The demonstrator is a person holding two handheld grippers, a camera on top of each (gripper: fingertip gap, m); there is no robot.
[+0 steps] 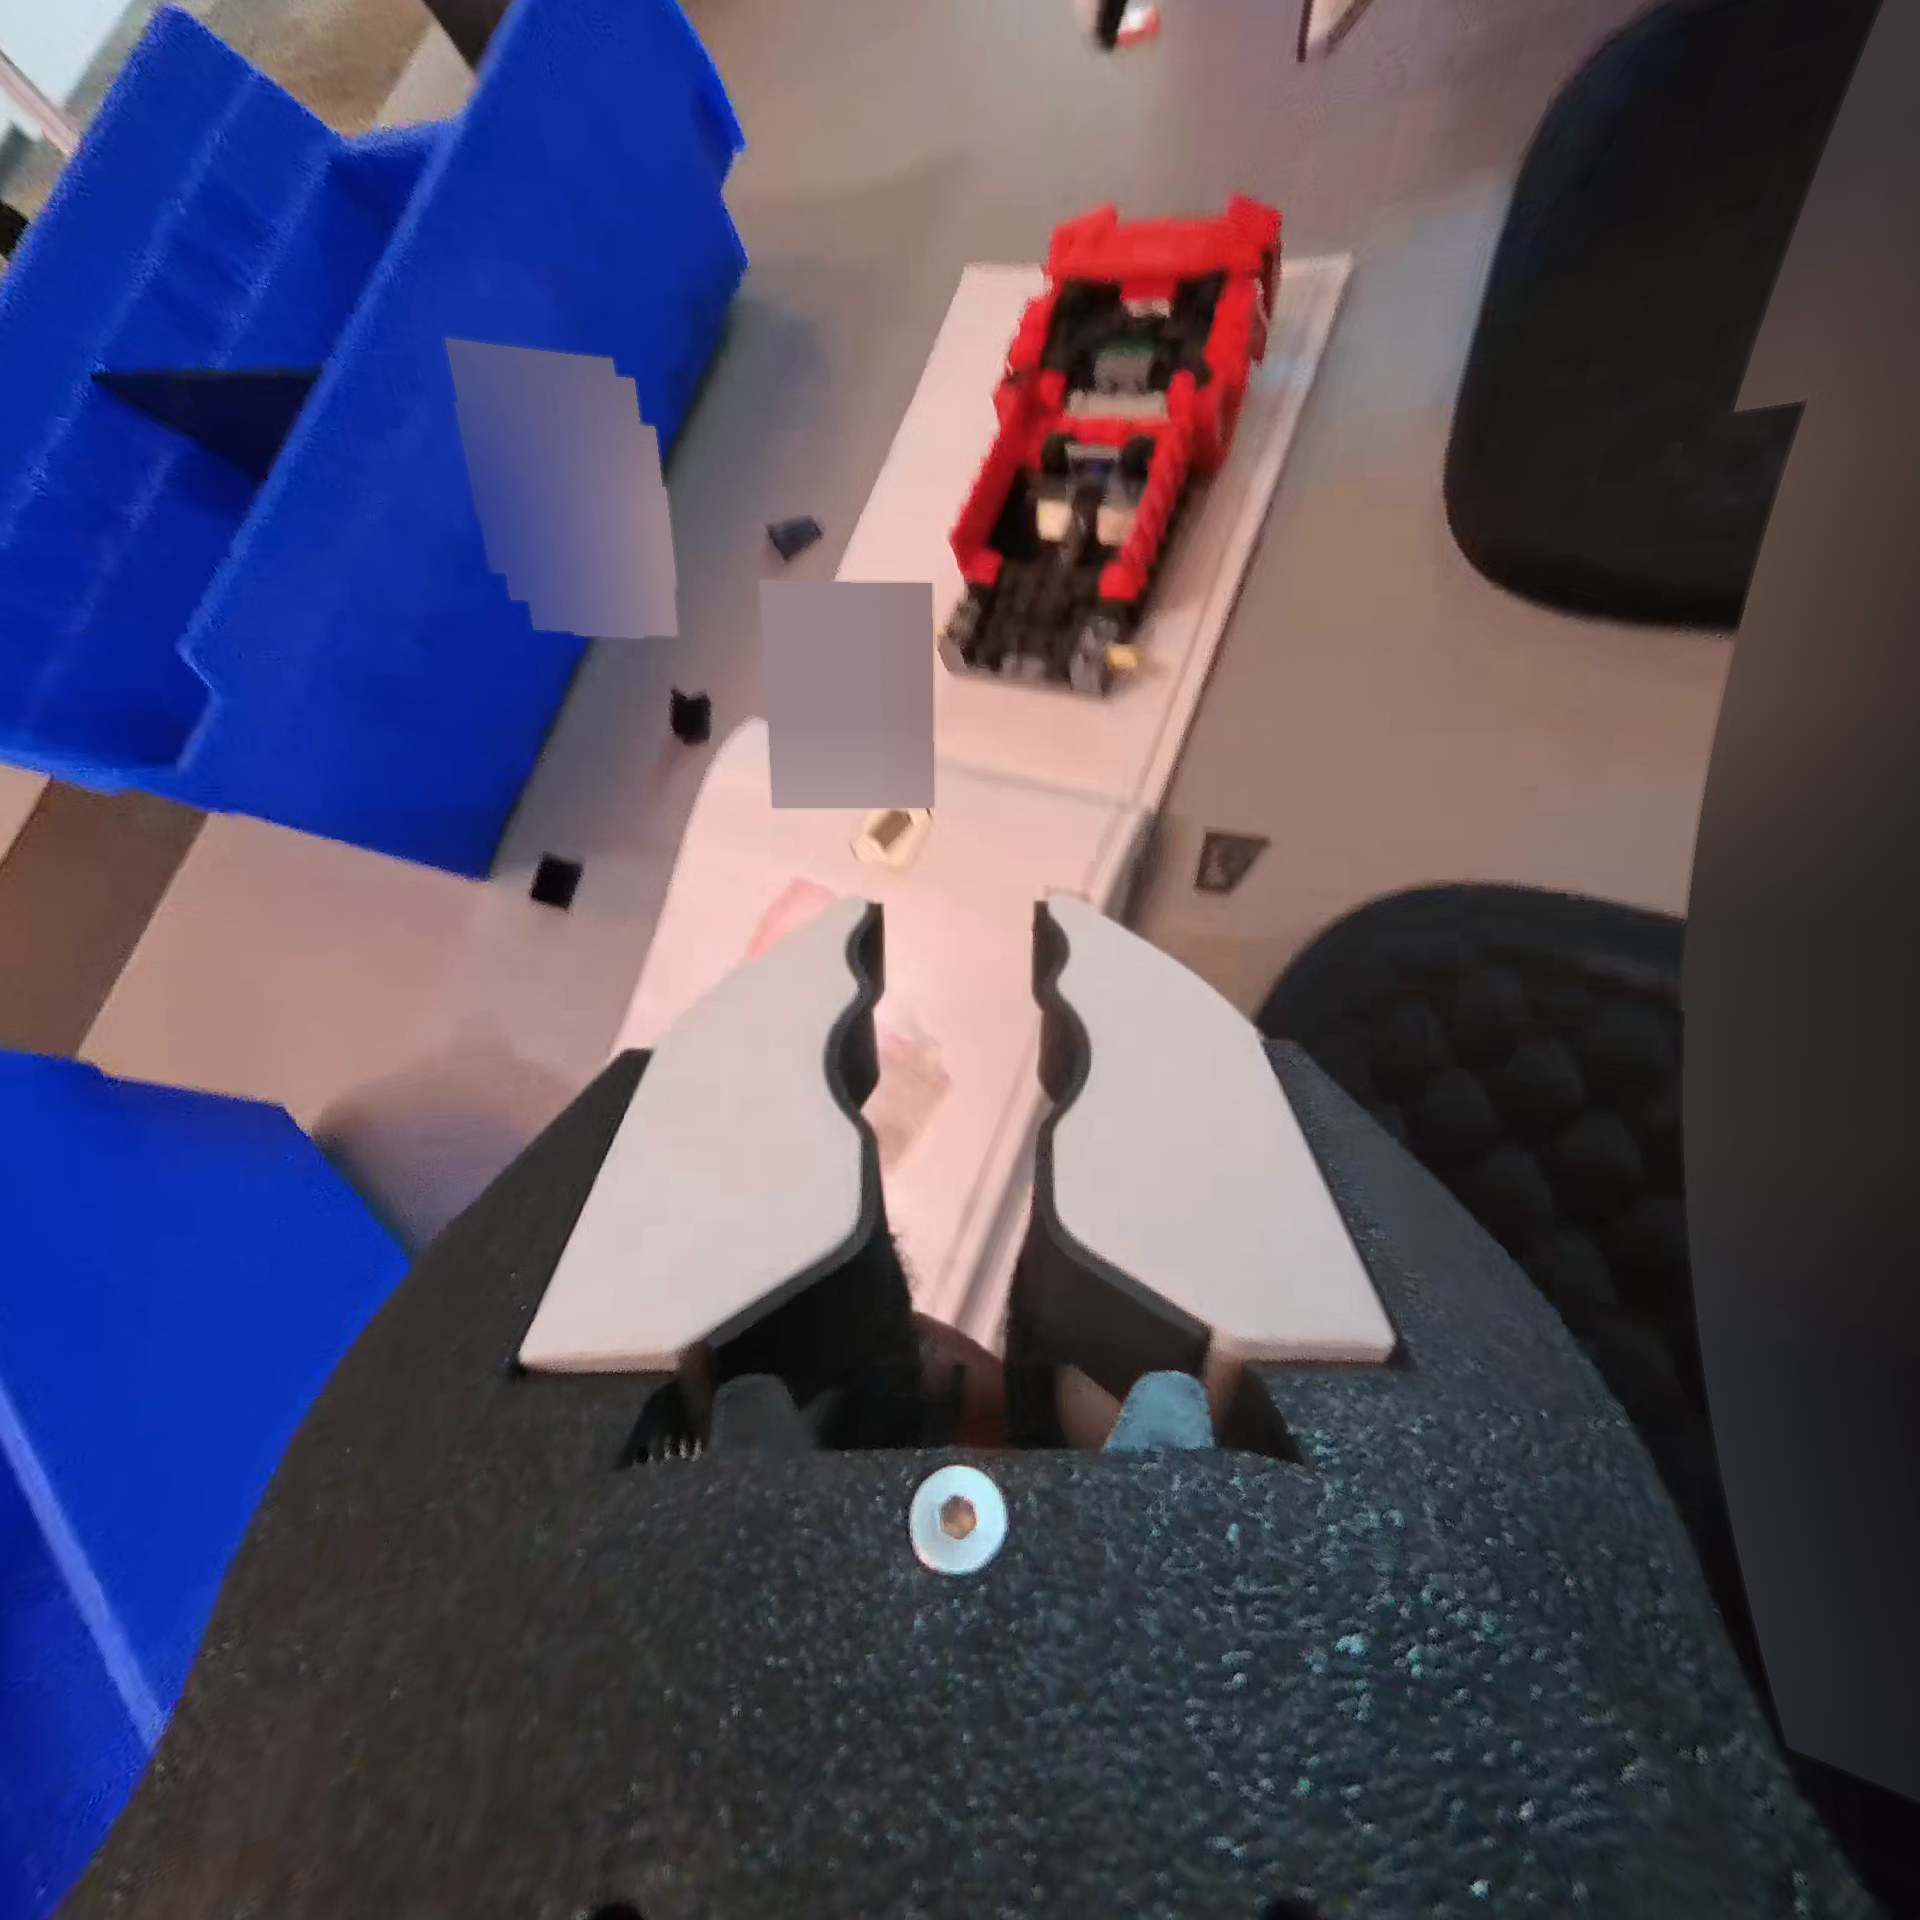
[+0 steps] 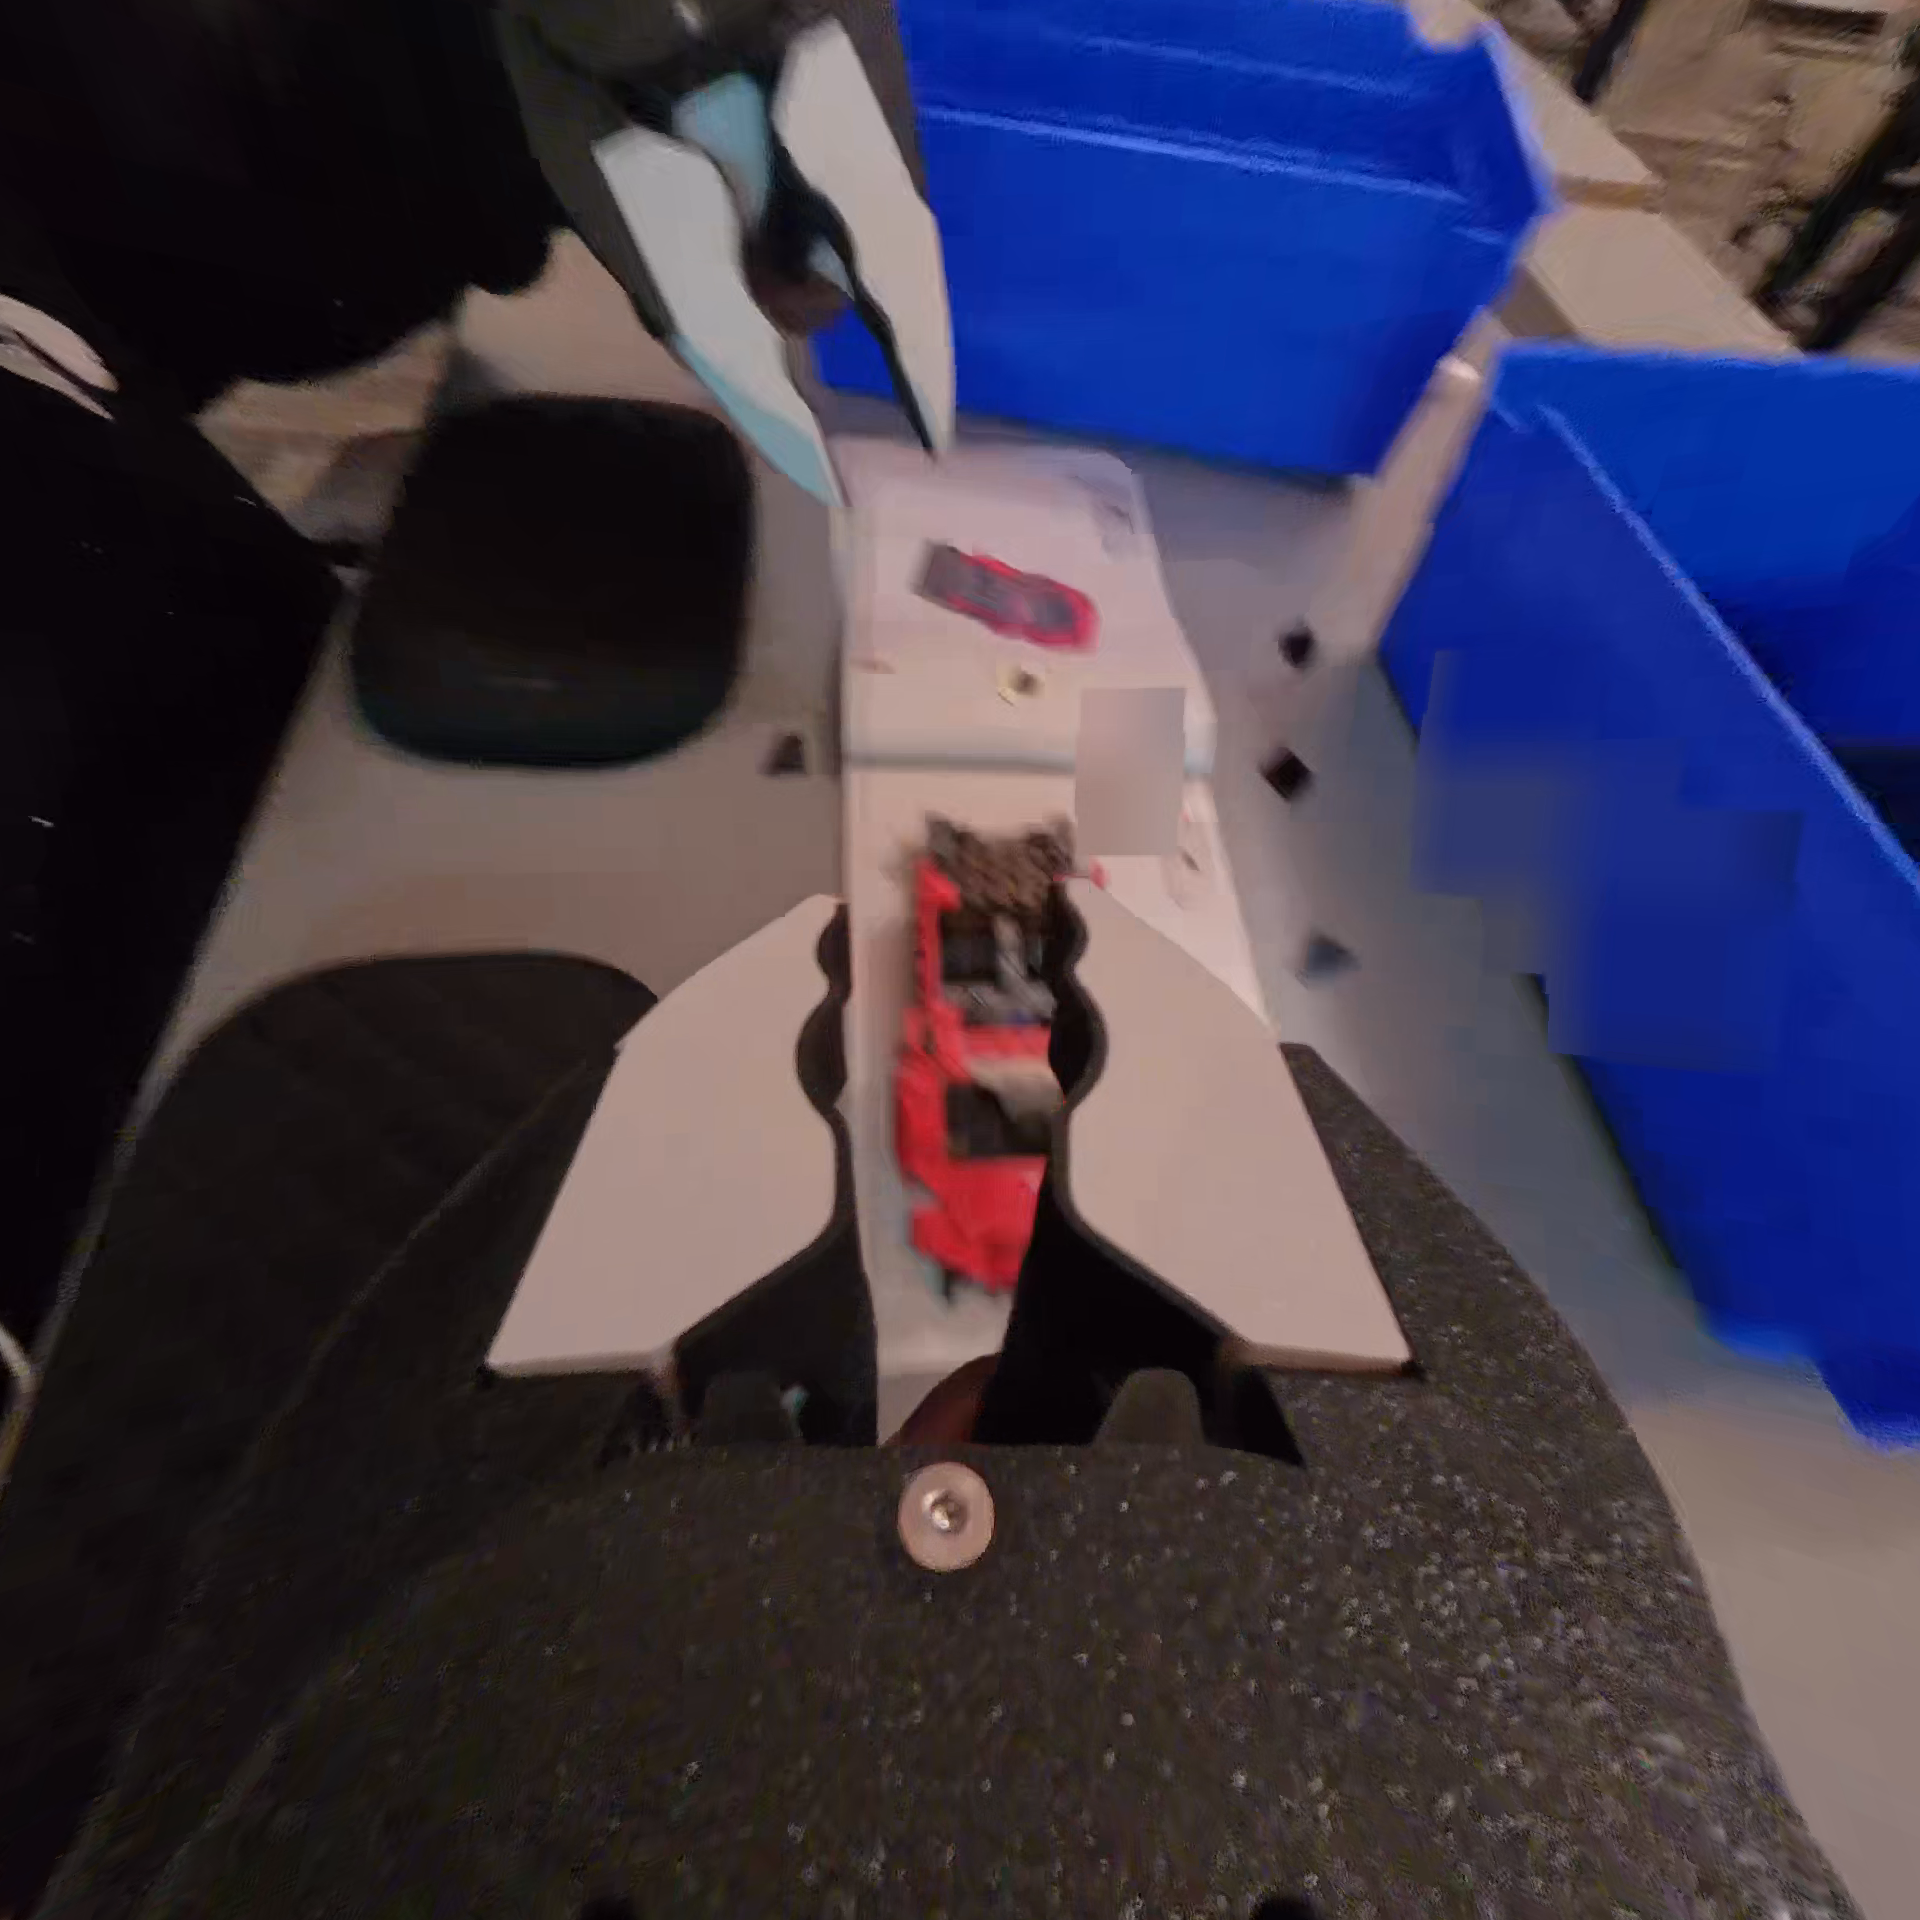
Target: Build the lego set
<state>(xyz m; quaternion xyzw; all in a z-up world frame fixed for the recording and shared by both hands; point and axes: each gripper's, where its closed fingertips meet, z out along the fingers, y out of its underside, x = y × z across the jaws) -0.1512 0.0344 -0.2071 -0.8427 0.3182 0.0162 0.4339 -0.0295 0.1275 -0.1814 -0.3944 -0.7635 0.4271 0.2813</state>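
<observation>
A partly built red and black lego car [image 1: 1117, 447] stands on an open white instruction booklet [image 1: 1039, 810] ahead of my left gripper [image 1: 958, 914], which is open and empty above the booklet's near page. A small tan piece [image 1: 891, 834] lies on the booklet just beyond its tips. In the right wrist view the car [image 2: 977, 1070] lies between and below my open, empty right gripper [image 2: 956, 914]. The tan piece [image 2: 1021, 681] and a printed red car picture [image 2: 1013, 597] lie farther on. The left gripper [image 2: 883, 457] shows at the top, open.
Blue bins [image 1: 343, 436] stand left of the booklet, and they also show at the right in the right wrist view [image 2: 1226, 239]. Small black pieces [image 1: 554, 880] lie on the table by the bins. Black chair cushions [image 2: 551, 582] sit beside the table. My right fingertips sit around 15 centimetres from my left ones. My left gripper is the nearer one to the tan piece [image 2: 1021, 681]: about 7 centimetres, against 15 centimetres. The left camera catches it too, in the left wrist view [image 1: 891, 833].
</observation>
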